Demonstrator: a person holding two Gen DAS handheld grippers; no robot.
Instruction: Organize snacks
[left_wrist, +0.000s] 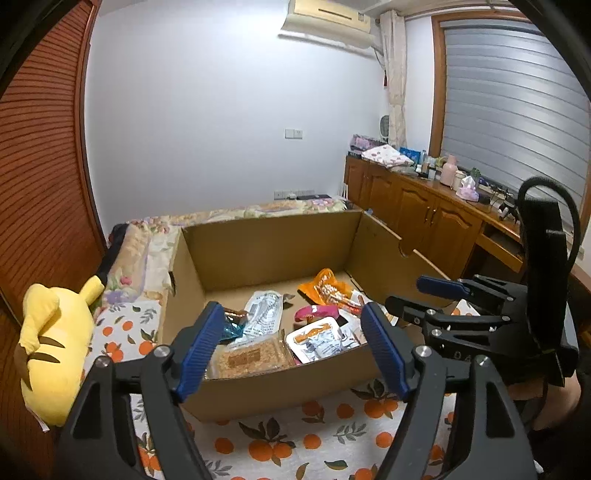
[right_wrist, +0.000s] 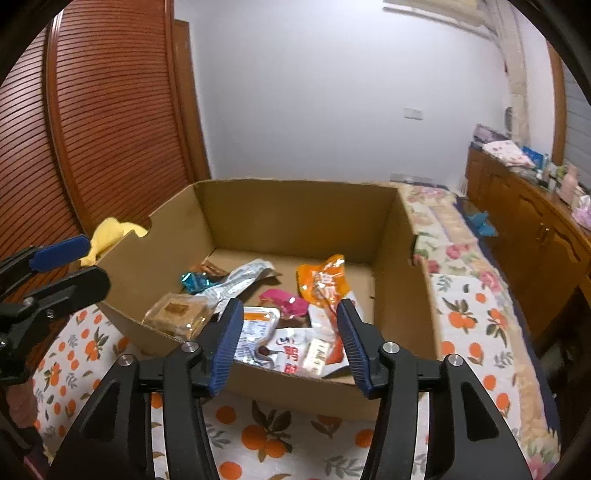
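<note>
Hovering apart and empty at the near wall of the cardboard box (right_wrist: 258, 373), left tool (left_wrist: 291, 347) and right tool (right_wrist: 290, 341) risk snagging that wall reaching the snacks (right_wrist: 295, 325) piled just beyond.

1. A pale wall (left_wrist: 207, 122) fills the middle of the left wrist view, with an air conditioner (left_wrist: 327, 20) at upper centre.
2. A slatted wooden door (left_wrist: 40, 192) stands at left.
3. At right, a window blind (left_wrist: 513, 110), a curtain (left_wrist: 395, 81) and cluttered wooden cabinets (left_wrist: 417, 214).
4. An orange-print bedsheet (left_wrist: 295, 435) covers the bed below.
</note>
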